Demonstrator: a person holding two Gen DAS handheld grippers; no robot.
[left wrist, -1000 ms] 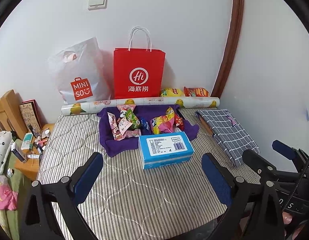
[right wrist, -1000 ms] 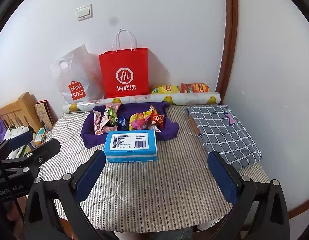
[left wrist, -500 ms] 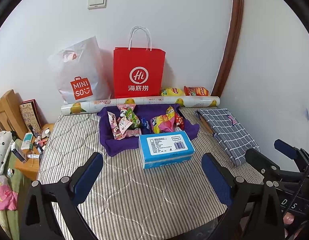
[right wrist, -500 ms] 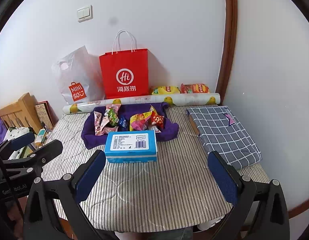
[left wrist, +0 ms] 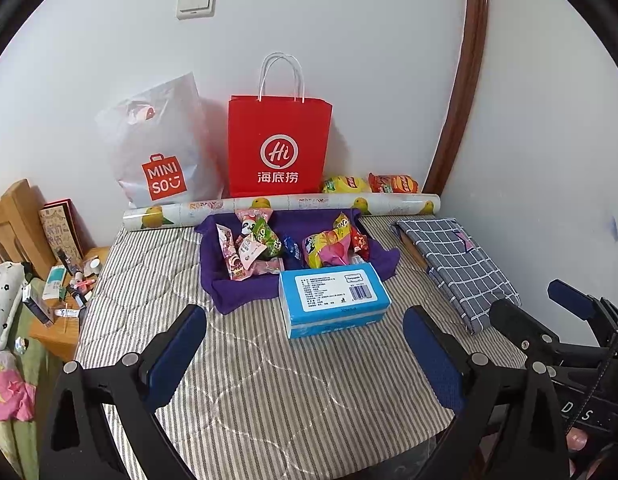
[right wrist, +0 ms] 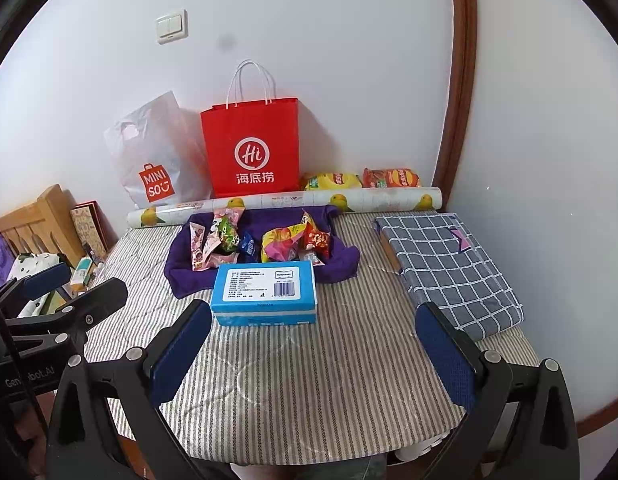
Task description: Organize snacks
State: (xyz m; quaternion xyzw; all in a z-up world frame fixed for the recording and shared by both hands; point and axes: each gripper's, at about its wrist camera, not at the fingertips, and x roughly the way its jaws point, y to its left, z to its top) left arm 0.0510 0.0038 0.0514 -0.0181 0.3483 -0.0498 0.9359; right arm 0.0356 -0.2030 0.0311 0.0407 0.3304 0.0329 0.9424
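Several snack packets lie in a heap on a purple cloth at the middle of the striped table. A blue tissue box sits just in front of the cloth. Two chip bags lie at the back by the wall. My left gripper is open and empty over the near table edge. My right gripper is open and empty there too, to the right of the left one.
A red paper bag and a white plastic bag stand against the wall behind a printed roll. A folded checked cloth lies at the right. A cluttered wooden stand is at the left.
Both grippers have drifted very slightly; the view is almost the same. Nothing on the table has moved.
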